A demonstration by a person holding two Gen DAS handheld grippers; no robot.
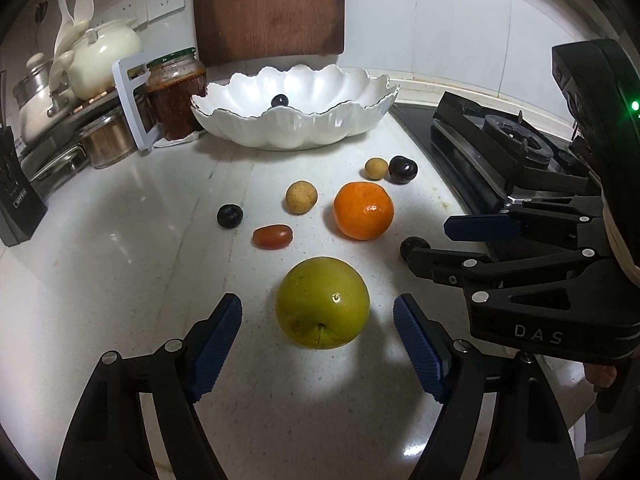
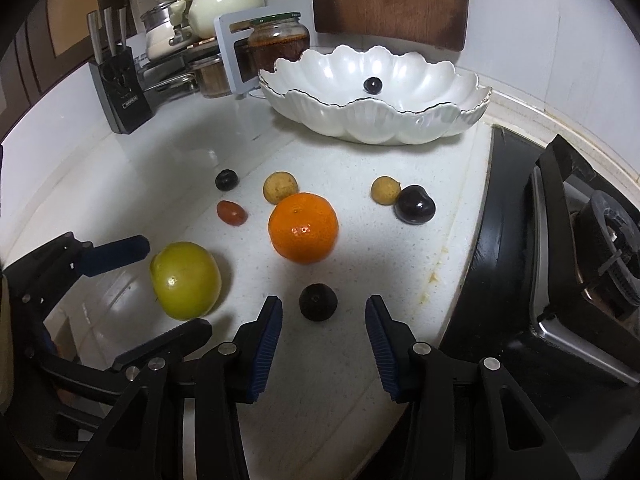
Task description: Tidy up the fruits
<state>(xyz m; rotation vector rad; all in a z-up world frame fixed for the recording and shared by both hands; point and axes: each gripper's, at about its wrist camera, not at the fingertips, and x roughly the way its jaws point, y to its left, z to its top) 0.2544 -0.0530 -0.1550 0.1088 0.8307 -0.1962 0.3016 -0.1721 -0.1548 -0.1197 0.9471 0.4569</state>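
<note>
A green apple (image 1: 322, 307) lies on the white counter between the tips of my open left gripper (image 1: 318, 320); it also shows in the right wrist view (image 2: 185, 280). My open right gripper (image 2: 324, 312) has a small dark fruit (image 2: 318, 302) between its tips. An orange (image 1: 363, 210), two tan round fruits (image 1: 301, 197) (image 1: 376, 168), a red cherry tomato (image 1: 272, 236) and dark fruits (image 1: 230, 216) (image 1: 403, 169) lie further back. The white scalloped bowl (image 1: 320, 136) holds one dark fruit (image 1: 279, 100).
A black gas stove (image 2: 560, 264) borders the counter on the right. A sauce jar (image 1: 176, 92), a white rack, pots and a teapot (image 1: 104, 58) stand at the back left, a knife block (image 2: 120, 92) beside them. A wooden board (image 1: 268, 8) leans on the wall.
</note>
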